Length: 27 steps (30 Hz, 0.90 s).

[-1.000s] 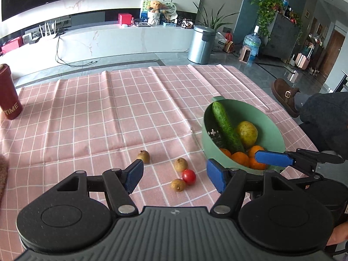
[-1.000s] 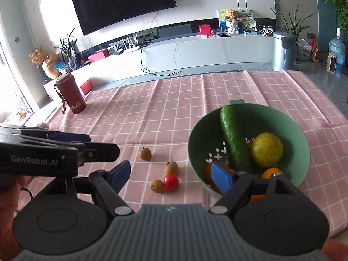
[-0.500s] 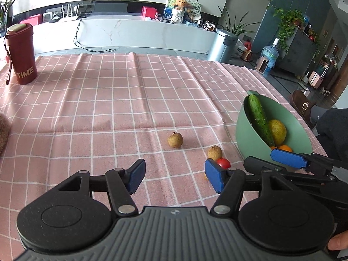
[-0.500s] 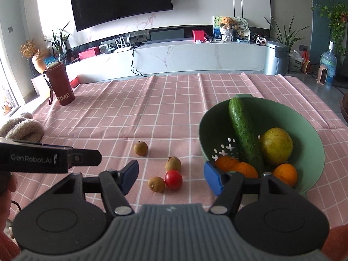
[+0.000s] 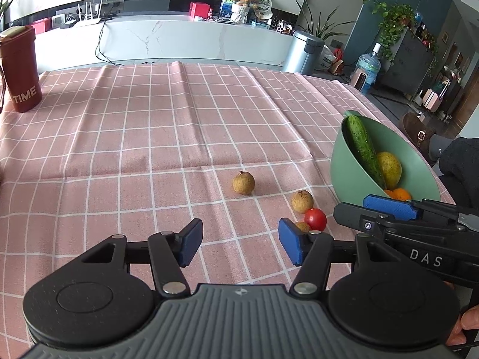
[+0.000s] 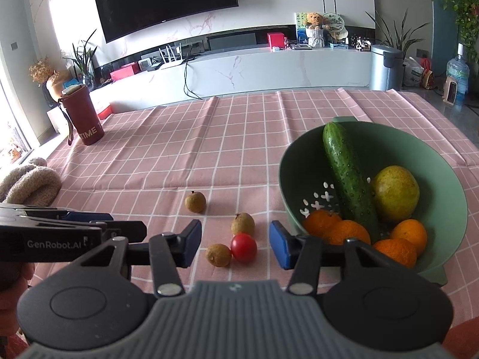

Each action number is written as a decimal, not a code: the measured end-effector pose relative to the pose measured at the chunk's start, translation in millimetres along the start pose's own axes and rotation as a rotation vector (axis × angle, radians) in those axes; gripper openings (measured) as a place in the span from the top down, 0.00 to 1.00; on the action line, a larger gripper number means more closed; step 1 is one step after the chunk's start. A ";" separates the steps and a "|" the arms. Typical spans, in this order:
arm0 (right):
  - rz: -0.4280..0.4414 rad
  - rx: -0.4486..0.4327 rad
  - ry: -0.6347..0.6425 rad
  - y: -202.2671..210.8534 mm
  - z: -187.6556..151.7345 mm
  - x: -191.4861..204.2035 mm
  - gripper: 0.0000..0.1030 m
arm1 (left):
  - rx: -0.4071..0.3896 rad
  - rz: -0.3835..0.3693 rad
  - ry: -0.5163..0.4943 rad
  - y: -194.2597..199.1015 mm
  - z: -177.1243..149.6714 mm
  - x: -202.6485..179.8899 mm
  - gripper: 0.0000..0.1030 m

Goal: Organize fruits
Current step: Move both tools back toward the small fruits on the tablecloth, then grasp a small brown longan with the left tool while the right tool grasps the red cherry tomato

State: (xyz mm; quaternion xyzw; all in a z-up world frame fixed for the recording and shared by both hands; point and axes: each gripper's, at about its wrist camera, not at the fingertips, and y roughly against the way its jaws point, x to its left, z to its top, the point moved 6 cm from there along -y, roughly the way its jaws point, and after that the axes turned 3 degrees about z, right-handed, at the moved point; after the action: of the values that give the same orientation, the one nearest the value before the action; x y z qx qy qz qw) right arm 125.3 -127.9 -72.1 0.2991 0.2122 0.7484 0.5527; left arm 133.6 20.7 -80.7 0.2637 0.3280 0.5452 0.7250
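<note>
black tongs (image 6: pixel 235 245) — blue pads (image 6: pixel 280 249), grey ribbed housing

Bench cloth (image 6: pixel 209 137): matt woven fabric, creased. Colander (image 6: pixel 449 209): smooth matt plastic. Tomato (image 6: pixel 243 247): glossy skin. Longans (image 6: pixel 195 201): rough, dull. Cucumber (image 6: pixel 347 173): bumpy, slight sheen. Claw pads (image 5: pixel 289 245): matt, blue.

Both wrist views look forward and down from low over the near counter (image 5: pixel 167 113) toward the far wall, the left set left of the right, sharing the tomato (image 5: pixel 315 219) (image 6: pixel 243 247), bowl (image 5: pixel 344 173) (image 6: pixel 449 209) and red cup (image 5: pixel 19 68) (image 6: pixel 83 116).
</note>
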 end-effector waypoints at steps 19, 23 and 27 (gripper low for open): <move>-0.055 0.137 -0.134 -12.3 -18.8 -20.0 0.72 | 0.047 -0.126 -0.223 -33.7 -12.0 -41.3 0.48; -0.062 0.140 -0.200 -15.2 -19.0 -28.2 0.74 | 0.047 -0.123 -0.283 -42.2 -15.9 -49.9 0.49; -0.045 0.141 -0.278 -15.1 -19.4 -38.0 0.73 | 0.028 -0.117 -0.348 -47.2 -18.0 -61.2 0.49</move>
State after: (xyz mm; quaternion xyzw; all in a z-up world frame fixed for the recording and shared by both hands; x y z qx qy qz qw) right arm 130.7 -159.4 -104.1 0.4331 0.1921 0.6706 0.5709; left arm 137.4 -50.4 -115.7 0.3446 0.2199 0.4436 0.7976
